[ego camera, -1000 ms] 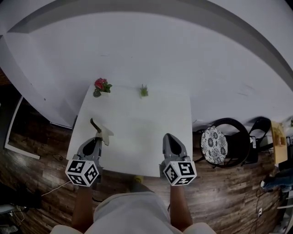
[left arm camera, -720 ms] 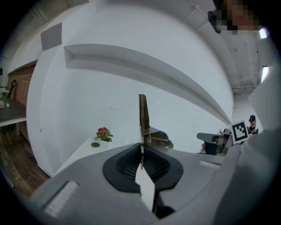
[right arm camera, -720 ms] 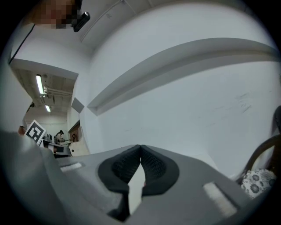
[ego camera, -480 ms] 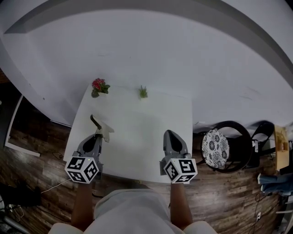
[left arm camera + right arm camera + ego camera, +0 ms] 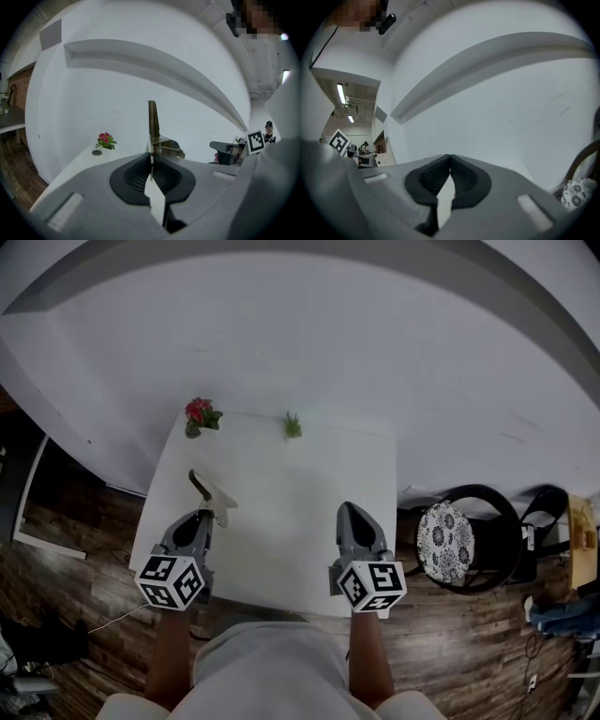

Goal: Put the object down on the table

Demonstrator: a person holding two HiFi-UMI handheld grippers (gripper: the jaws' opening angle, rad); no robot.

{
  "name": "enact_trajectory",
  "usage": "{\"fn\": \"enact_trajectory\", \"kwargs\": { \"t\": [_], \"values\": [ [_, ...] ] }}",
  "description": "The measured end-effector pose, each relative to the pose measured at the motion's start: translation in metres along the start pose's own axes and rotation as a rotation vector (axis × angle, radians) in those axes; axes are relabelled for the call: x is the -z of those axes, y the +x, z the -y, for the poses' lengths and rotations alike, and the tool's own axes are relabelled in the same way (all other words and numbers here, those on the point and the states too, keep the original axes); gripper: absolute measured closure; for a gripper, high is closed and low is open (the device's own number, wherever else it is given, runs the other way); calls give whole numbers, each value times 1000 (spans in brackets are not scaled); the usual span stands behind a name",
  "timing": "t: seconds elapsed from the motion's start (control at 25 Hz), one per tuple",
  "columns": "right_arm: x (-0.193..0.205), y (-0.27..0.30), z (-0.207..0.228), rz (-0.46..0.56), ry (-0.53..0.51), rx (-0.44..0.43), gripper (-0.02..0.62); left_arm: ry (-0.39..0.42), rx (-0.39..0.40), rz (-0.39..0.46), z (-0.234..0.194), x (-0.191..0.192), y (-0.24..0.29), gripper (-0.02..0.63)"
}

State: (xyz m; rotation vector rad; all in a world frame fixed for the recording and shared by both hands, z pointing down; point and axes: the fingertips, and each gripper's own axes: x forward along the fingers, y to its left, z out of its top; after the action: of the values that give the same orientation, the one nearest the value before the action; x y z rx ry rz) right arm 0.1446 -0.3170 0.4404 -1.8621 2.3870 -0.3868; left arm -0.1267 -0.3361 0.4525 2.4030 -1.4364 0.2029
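My left gripper point(image 5: 205, 517) is shut on a small tool point(image 5: 212, 494) with a dark narrow handle and a pale metal part. It hovers over the white table's point(image 5: 291, 484) front left area. In the left gripper view the tool point(image 5: 153, 123) stands upright out of the closed pads, at the left gripper point(image 5: 151, 157). I cannot tell whether the tool touches the table. My right gripper point(image 5: 353, 513) is over the table's front right part, and the right gripper point(image 5: 450, 157) is shut with nothing in it.
A red potted flower point(image 5: 199, 413) and a small green plant point(image 5: 293, 426) stand at the table's far edge. A dark chair with a patterned cushion point(image 5: 444, 541) is to the right. Wooden floor surrounds the table, and a white wall rises behind it.
The left gripper and the tool have edged slightly forward over the table. The right gripper has hardly moved. Both stay shut.
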Motion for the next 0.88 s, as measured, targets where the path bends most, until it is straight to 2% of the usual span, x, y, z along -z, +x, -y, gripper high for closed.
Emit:
{"fn": "enact_trajectory", "kwargs": {
  "t": [0.12,0.68,0.88],
  "values": [
    [-1,6,0,0,-5,-9,592,18,-8,-8,-2,0,7,597],
    [7,33,7,-24,7,-37,592,304,-54,-130,-7,17,48,597],
    [7,36,7,-20,12,-47,592,382,-55,-178,-5,24,61,597]
  ]
}}
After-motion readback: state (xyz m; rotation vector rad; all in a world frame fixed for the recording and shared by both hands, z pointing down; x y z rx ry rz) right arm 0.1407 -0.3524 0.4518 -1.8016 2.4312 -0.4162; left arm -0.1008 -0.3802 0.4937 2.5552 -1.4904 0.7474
